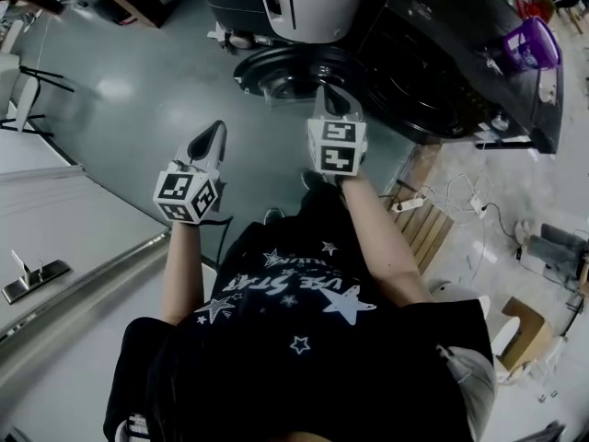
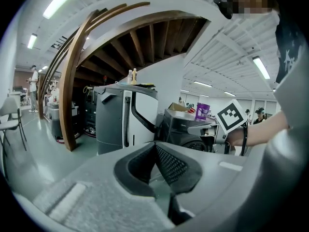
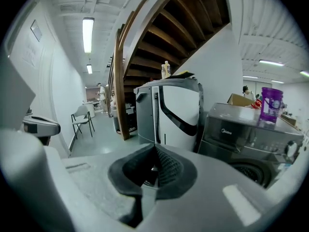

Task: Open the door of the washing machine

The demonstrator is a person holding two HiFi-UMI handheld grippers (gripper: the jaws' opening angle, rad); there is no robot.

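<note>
Both tools have their jaws pressed together on nothing: the left gripper [image 2: 155, 146] at the head view's centre left, the right gripper [image 3: 154, 148] just right of it. The washing machine [image 3: 241, 134] is cut off at the right edge of the right gripper view, and "Midea" reads on its front. In the head view its round door [image 1: 287, 74] sits top centre, too dark to tell latched from swung out. The shirt [image 1: 304, 339] print reads partly "STAR".

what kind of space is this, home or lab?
Probably a lab or workshop hall, not a home: the washing machine stands on a bare floor beside a big wooden staircase, with ceiling strip lights and a folding chair nearby.
</note>
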